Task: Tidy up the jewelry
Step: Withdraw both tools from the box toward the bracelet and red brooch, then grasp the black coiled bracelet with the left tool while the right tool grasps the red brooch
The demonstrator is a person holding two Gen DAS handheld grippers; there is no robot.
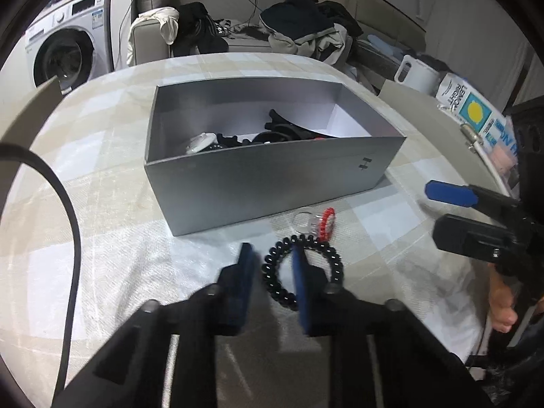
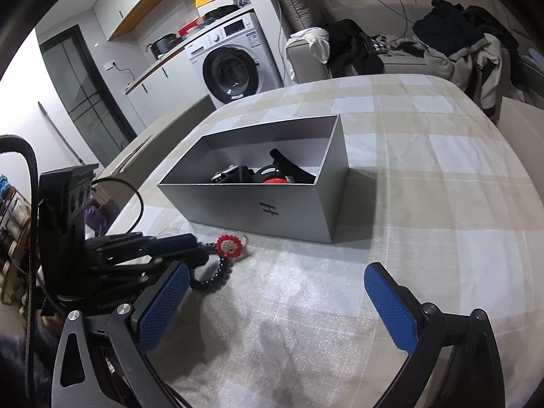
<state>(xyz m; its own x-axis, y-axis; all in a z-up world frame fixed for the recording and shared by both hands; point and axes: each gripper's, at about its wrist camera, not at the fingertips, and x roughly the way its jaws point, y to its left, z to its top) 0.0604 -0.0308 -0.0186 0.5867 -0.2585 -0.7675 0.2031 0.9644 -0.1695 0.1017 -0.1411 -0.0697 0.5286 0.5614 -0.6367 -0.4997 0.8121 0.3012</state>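
Left wrist view, from left to right: a white washing machine [image 1: 64, 51] stands at the back, then the checked tablecloth [image 1: 102, 204] with a grey open box [image 1: 272, 173] on it, holding a jumble of dark accessories and a pale round piece. Just in front of the box lie a clear ring [image 1: 303, 221] and a red beaded band [image 1: 327, 224], touching each other. Nearer still is the black coil bracelet [image 1: 302, 270], flat on the cloth. The left gripper [image 1: 272, 255] has its blue fingers parted; the right-hand finger stands inside the bracelet's loop and the other just outside its left edge, so the coil's left side sits between them, not yet pinched. At the far right the right gripper [image 1: 452, 210] hovers beside the box.

Right wrist view: the left gripper [image 2: 190, 248] reaches in from the left, down at the black coil bracelet [image 2: 217, 275], with the red beaded band [image 2: 228, 245] just beyond it. The grey box [image 2: 272, 210] sits in the middle of the cloth. The right gripper [image 2: 275, 309] hangs over bare cloth, its blue pads [image 2: 391, 309] spread wide and holding nothing.
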